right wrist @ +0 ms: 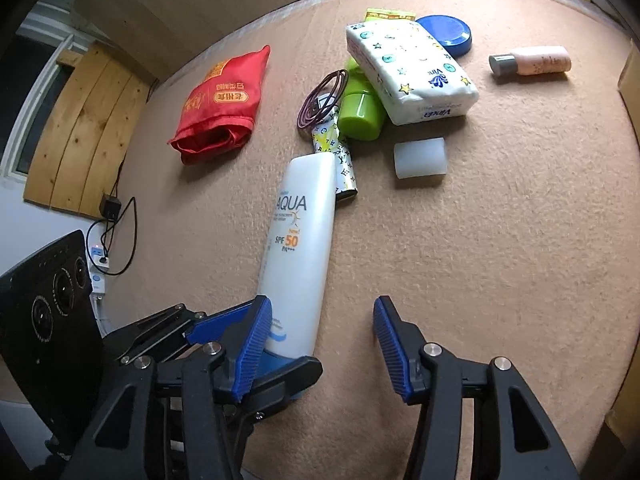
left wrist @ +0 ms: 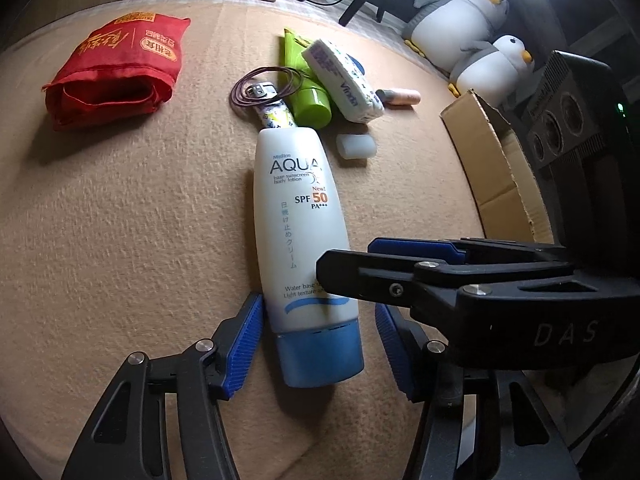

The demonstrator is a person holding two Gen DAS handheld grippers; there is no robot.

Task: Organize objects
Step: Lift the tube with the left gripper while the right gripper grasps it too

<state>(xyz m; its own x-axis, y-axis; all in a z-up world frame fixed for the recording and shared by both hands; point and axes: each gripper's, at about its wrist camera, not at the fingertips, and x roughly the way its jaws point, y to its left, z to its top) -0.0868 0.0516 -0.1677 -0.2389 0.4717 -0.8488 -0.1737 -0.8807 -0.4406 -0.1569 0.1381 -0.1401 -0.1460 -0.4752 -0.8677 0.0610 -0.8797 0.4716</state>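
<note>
Your left tool (left wrist: 318, 344) straddled the sunscreen bottle's (left wrist: 298, 216) blue cap, pads apart from it, released. Your right tool (right wrist: 318, 340) stood released just beside the bottle's base over bare carpet (right wrist: 500, 240). The bottle lay flat. The red pouch (left wrist: 116, 72) lay open-mouthed, contents not discernible; the cardboard box (left wrist: 496, 168) interior was hidden.

I see the white sunscreen bottle (left wrist: 298, 216) lying flat on the beige blanket (left wrist: 120, 220), blue cap toward me, label up, its far end touching a patterned tube (left wrist: 276, 117).
</note>
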